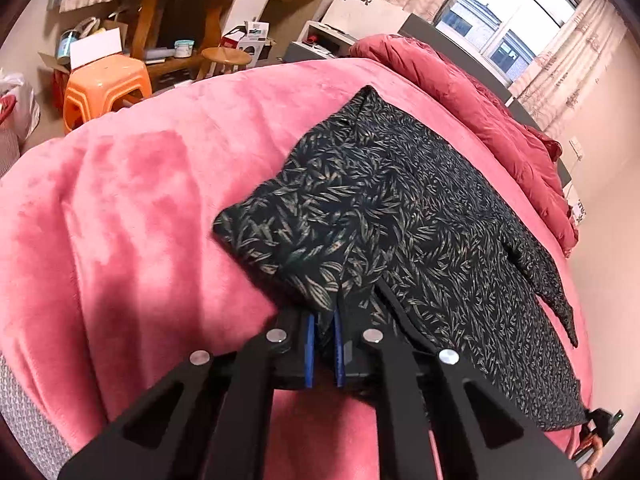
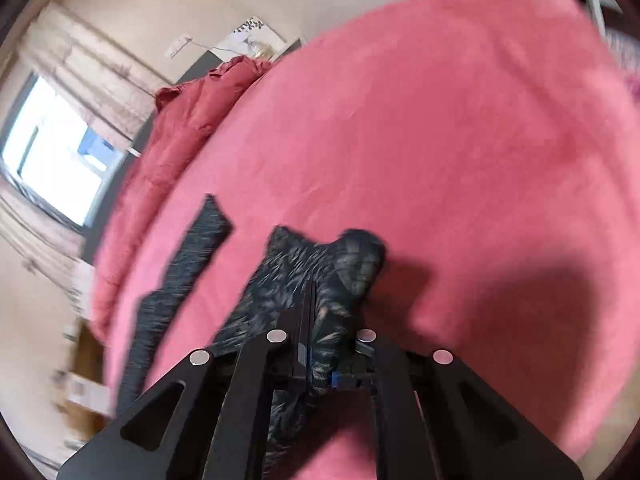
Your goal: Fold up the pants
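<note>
Both closed on cloth: left gripper [image 1: 325, 322] pinching pants [image 1: 400, 232] at lower centre, right gripper [image 2: 316, 320] likewise. Probably thin, light, limp; best held at edges.

No legible text, brand, number or sign in either view. Left wrist view: small white cardboard box [image 1: 256, 29] beside the wooden desk carries print, too small to read. Right wrist view: motion-blurred throughout.

We look close along each gripper's fingers, down over the pink bed [image 1: 140, 200] (both views share it).
</note>
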The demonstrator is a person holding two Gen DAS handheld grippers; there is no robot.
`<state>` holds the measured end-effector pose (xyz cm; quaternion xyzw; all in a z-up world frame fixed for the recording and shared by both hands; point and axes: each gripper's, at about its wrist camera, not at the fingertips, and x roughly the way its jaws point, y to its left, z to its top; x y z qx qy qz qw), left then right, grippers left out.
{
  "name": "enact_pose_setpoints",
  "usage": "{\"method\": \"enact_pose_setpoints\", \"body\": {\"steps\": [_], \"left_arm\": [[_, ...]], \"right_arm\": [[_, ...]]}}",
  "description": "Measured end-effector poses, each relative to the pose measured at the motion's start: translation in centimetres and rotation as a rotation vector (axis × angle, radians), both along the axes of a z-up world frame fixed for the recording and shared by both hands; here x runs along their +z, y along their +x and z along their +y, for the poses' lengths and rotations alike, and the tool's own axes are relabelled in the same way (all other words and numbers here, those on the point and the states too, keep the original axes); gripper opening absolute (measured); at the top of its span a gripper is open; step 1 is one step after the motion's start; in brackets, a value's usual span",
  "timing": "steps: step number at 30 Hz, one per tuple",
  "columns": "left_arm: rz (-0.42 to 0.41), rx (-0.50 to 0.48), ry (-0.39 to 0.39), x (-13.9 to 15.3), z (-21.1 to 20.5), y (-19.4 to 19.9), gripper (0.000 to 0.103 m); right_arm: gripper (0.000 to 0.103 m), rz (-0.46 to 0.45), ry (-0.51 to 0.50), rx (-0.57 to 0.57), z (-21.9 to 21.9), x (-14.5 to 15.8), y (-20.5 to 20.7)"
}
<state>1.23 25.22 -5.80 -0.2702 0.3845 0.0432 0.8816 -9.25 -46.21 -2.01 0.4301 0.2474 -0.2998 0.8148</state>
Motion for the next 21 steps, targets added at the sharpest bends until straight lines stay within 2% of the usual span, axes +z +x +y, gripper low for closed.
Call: {"method": "enact_pose_setpoints", "body": {"steps": [1,3,5,6,7,8,9,12,14,15,17,21], "left_arm": [[0.008,-0.010,-0.008,-0.3,0.2,0.1,0.007],[0.018,-0.014,-0.007,-0.5,0.6,0.1,0.014],[0.011,0.006,-0.008,-0.3,1.1,-0.4,0.034],[0.003,0.039,0.014,0.1,1.6,-0.9,0.044],[-0.006,0.071,0.037,0.5,2.0,-1.2,0.060],[-0.031,0.120,0.066,1.2,2.6,-1.8,0.070],[-0.055,0.154,0.075,1.8,3.2,-2.1,0.072],[-0.087,0.199,0.049,2.8,5.0,-1.8,0.084],[-0.087,0.219,0.032,3.2,5.6,-1.0,0.087],[-0.088,0.227,0.022,3.5,5.8,-0.6,0.089],[-0.087,0.214,0.000,4.1,5.7,1.3,0.093],[-0.078,0.110,0.021,5.0,3.9,6.0,0.096]], "right_arm": [[0.005,0.026,-0.010,-0.004,-0.1,-0.4,0.1],[0.007,0.125,-0.007,-0.026,-0.1,-1.7,0.1],[0.020,0.114,-0.017,-0.063,0.0,-1.4,-0.2],[0.043,0.132,-0.050,-0.103,0.2,-0.8,-0.3],[0.060,0.156,-0.094,-0.158,0.5,0.0,-0.6],[0.060,0.140,-0.153,-0.221,1.4,1.4,-1.0],[0.060,0.099,-0.191,-0.228,2.1,2.6,-1.0],[0.060,0.062,-0.287,-0.134,5.0,5.3,1.1],[0.063,0.048,-0.305,-0.049,7.5,6.0,3.4],[0.067,0.046,-0.288,0.010,9.2,5.9,5.3],[0.068,0.064,-0.257,0.101,11.6,5.3,7.9],[0.068,0.129,-0.265,0.296,17.3,2.7,13.0]]}}
